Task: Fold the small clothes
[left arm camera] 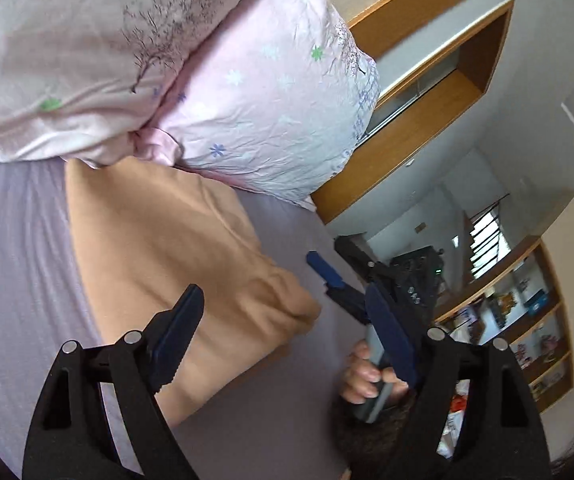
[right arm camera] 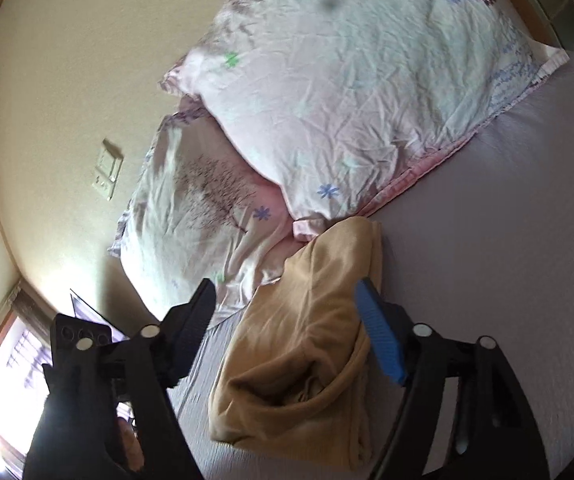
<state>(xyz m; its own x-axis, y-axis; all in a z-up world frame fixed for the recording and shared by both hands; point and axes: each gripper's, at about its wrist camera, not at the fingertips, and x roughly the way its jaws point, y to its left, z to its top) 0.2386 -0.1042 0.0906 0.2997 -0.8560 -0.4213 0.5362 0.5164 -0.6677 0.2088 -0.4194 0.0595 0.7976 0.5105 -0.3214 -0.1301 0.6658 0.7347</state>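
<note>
A tan garment lies folded on the lilac bed sheet, one end against the pillows. My left gripper is open and empty, hovering over the garment's near end. The right gripper shows in the left wrist view, held in a hand beside the garment's right edge, jaws apart. In the right wrist view the garment lies bunched with creases between my open, empty right gripper's fingers, a little below them.
Two pink floral pillows lie at the head of the bed, also shown in the right wrist view. A wooden window frame and shelves stand beyond the bed. A wall switch is on the cream wall.
</note>
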